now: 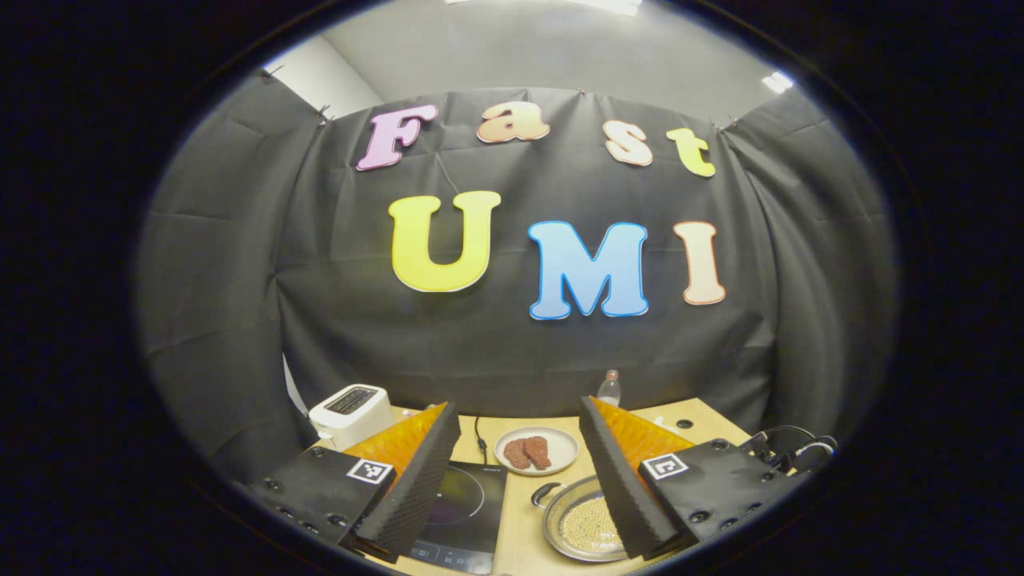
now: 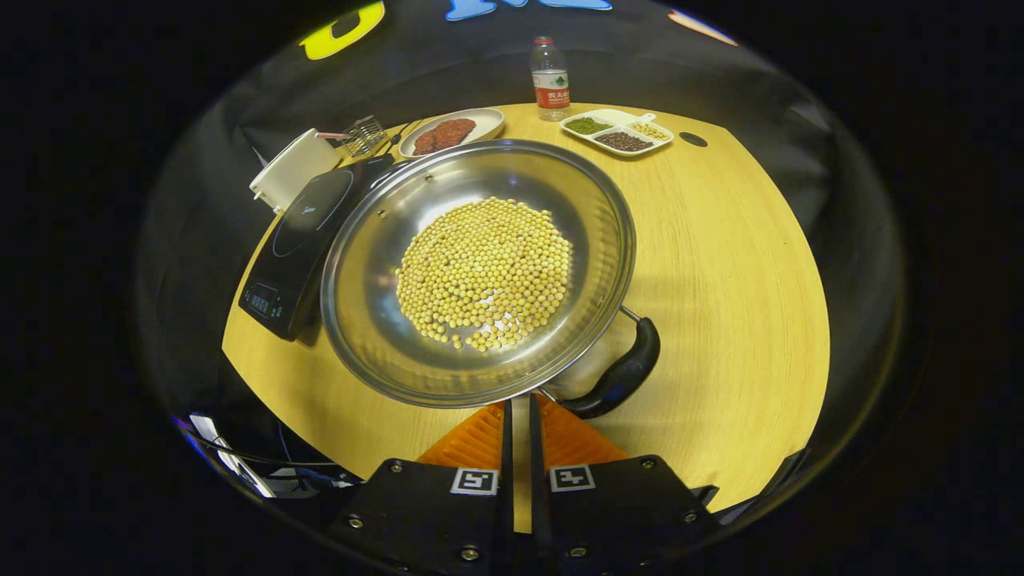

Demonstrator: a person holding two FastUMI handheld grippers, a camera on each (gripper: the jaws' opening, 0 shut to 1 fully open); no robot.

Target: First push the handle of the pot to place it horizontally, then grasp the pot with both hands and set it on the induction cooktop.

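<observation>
A steel pot (image 2: pixel 376 320) holding yellow beans sits on the wooden table (image 2: pixel 720 280), its left edge reaching over the black induction cooktop (image 2: pixel 300 240). Its black handle (image 2: pixel 624 372) curves at the near right of the rim. My right gripper (image 2: pixel 518 404) is shut, only a thin slit between the fingers, with its tips at the pot's near rim just left of that handle. In the left gripper view my left gripper (image 1: pixel 518 406) is held high and open, nothing between its fingers. Below it lie the cooktop (image 1: pixel 460 512) and the pot (image 1: pixel 584 528) with a black handle (image 1: pixel 544 492).
A plate of browned meat (image 2: pixel 452 128) and a white toaster (image 2: pixel 294 168) stand behind the cooktop. A water bottle (image 2: pixel 550 76) and a divided dish of beans (image 2: pixel 616 132) sit at the back. Bare table lies right of the pot. Cables (image 1: pixel 792 452) hang at the right.
</observation>
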